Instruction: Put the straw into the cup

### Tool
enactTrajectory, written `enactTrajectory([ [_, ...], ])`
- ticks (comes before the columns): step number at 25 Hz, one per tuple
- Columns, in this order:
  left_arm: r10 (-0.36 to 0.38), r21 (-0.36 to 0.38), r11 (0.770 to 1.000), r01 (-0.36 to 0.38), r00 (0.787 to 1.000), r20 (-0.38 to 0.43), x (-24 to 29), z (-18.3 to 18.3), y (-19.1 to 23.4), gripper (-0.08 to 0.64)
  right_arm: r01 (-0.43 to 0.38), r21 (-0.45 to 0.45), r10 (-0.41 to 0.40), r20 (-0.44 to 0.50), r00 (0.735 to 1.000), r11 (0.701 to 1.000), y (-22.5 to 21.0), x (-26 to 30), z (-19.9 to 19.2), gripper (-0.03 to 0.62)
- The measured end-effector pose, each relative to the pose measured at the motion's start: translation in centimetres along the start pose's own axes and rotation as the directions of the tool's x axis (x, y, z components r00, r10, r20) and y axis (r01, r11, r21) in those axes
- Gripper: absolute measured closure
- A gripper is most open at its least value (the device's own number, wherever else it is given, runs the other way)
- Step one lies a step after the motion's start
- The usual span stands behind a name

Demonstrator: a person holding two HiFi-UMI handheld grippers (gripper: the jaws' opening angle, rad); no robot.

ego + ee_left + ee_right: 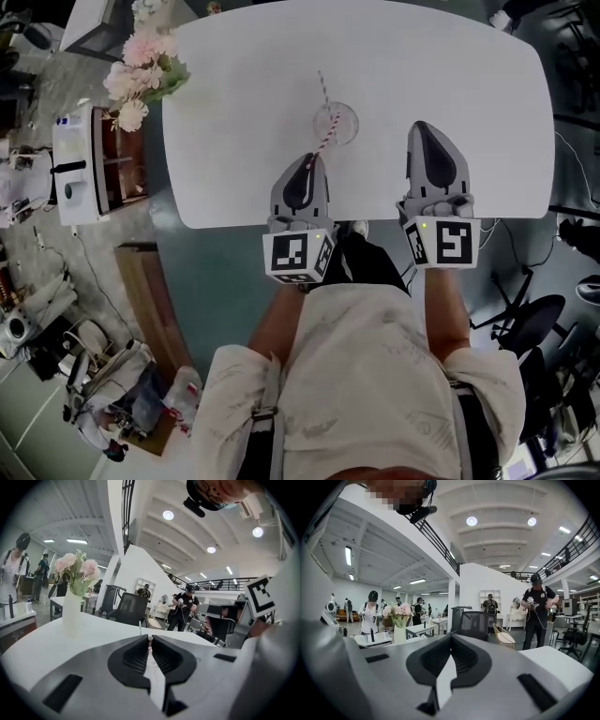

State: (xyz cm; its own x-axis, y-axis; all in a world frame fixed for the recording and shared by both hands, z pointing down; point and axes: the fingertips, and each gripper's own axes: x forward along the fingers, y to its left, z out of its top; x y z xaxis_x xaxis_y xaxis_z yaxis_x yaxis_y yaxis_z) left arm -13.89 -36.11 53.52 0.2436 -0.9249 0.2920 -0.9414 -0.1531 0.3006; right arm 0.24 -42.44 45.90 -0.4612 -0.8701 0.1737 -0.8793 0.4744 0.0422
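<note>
Left gripper (312,157) fingers closed on the striped straw (324,141), which crosses the glass cup (348,127) just ahead; right gripper (419,126) fingers shut, empty.

White table (450,75) with cup (343,122), vase (71,613)

The straw (324,101), at the tip of the left gripper (311,161), looks like matt paper with red and white stripes. The cup (339,124) just ahead of that gripper is clear and glossy; whether it is glass or plastic I cannot tell. That gripper and the right gripper (419,127) have smooth matt grey plastic shells with black ribbed pads (136,657), over a smooth white matt table (450,66).
</note>
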Motion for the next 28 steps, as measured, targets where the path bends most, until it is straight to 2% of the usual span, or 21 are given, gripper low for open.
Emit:
enactTrajectory([
  [10,-0.024,-0.094,0.995,0.019,0.998,-0.055,1.7,-2.4,1.9,0.537,-0.009,-0.015,0.008,-0.045,0.999,1.000,1.3,2.0,-1.1,0.591],
  [19,-0.015,-0.145,0.989,0.008,0.999,-0.044,2.9,-2.9,4.2,0.536,-0.030,-0.019,0.028,-0.069,0.997,0.999,2.4,4.0,-2.2,0.591],
  [28,0.008,-0.131,0.991,-0.013,0.999,-0.038,3.0,-3.0,4.6,0.522,-0.060,-0.012,0.059,-0.072,0.996,0.998,3.0,4.6,-2.5,0.591],
])
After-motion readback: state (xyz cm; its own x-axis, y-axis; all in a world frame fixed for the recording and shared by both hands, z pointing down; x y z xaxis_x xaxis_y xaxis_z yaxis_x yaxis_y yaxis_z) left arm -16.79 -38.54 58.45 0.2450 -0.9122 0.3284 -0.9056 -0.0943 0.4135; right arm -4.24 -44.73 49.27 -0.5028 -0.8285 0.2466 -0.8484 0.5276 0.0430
